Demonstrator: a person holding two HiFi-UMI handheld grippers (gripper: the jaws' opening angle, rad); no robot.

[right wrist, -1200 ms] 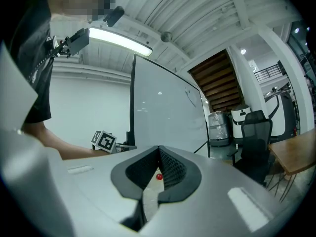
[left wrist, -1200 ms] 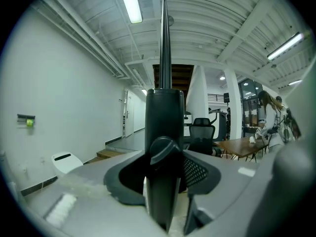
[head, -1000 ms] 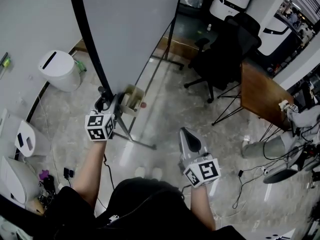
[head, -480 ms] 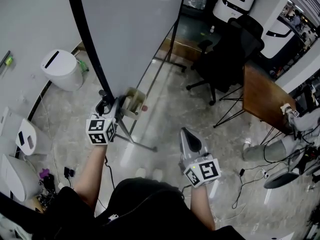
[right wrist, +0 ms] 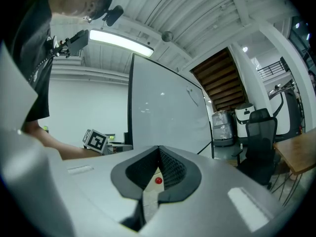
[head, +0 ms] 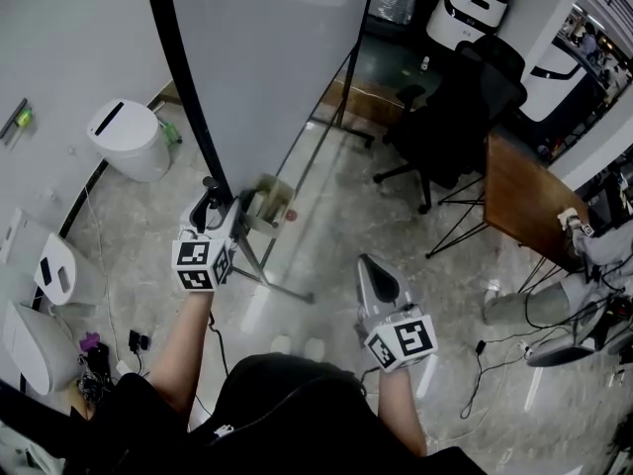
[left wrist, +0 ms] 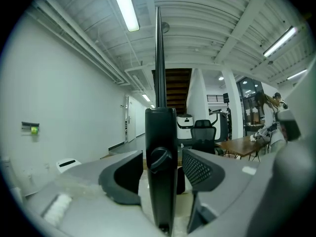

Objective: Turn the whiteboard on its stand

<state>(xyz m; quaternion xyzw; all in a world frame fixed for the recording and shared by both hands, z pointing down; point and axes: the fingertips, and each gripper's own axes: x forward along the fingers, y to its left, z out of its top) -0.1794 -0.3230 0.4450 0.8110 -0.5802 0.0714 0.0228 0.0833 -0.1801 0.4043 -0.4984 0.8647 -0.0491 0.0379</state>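
Observation:
The whiteboard [head: 267, 67] stands upright on its stand, grey face with a black frame edge [head: 188, 97]. My left gripper [head: 220, 211] is at the board's lower near corner. In the left gripper view the stand's black post [left wrist: 160, 191] with a round knob [left wrist: 160, 158] stands between the jaws of the left gripper [left wrist: 162, 164]. The jaws have just been opening, and a gap shows on each side of the post. My right gripper [head: 371, 265] hangs level to the right, apart from the board, shut and empty. The right gripper view shows the right gripper [right wrist: 158, 152] and the whiteboard [right wrist: 168, 112] beyond it.
The stand's legs [head: 277, 280] run across the floor under the board. A white bin [head: 129, 139] is by the left wall. A black office chair [head: 455, 107] and a wooden table [head: 519, 191] stand to the right, with cables [head: 485, 364] on the floor.
The left gripper's jaws have spread off the stand post, which stays between them. The right gripper has kept still.

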